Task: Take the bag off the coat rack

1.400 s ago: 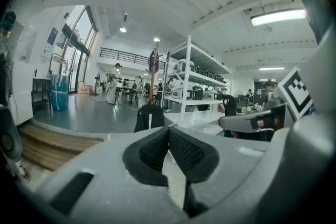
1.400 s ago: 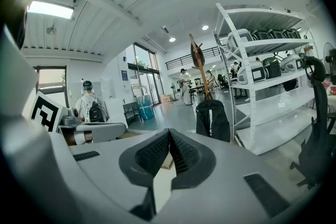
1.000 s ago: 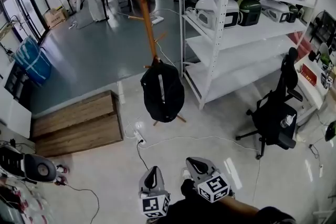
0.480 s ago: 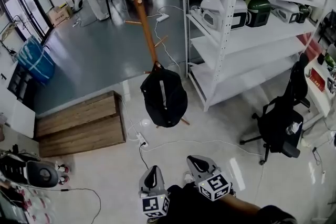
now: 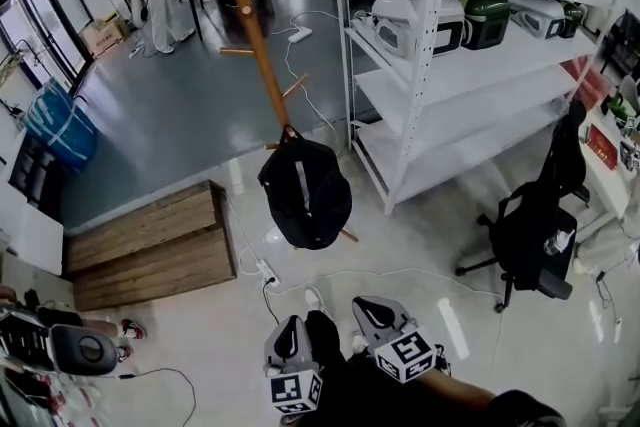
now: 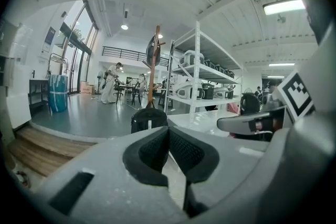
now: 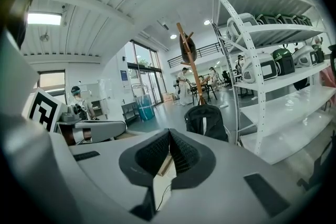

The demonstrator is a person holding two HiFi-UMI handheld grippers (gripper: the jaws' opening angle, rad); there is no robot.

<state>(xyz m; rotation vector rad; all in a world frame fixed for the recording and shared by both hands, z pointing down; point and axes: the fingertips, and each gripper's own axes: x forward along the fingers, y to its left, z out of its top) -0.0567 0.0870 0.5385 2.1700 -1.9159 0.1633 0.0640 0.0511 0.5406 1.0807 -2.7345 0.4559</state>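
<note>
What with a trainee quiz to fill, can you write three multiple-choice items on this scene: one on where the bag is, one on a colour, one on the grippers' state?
1. Where is the black fabric backpack?
A. Lying on the floor
B. Hanging low on the brown wooden coat rack
C. Resting on a desk

2. What colour is the tall metal shelving unit?
A. White
B. Red
C. Yellow

3. How are the left gripper and right gripper?
A. Both wide open
B. One is clamped on a strap
C. Both shut, holding nothing

Answers:
1 B: the backpack hangs at the rack's pole, clear of the floor.
2 A: its posts and shelf boards are white.
3 C: each gripper view shows the pads meeting with nothing between them, and the backpack is far ahead.
</note>
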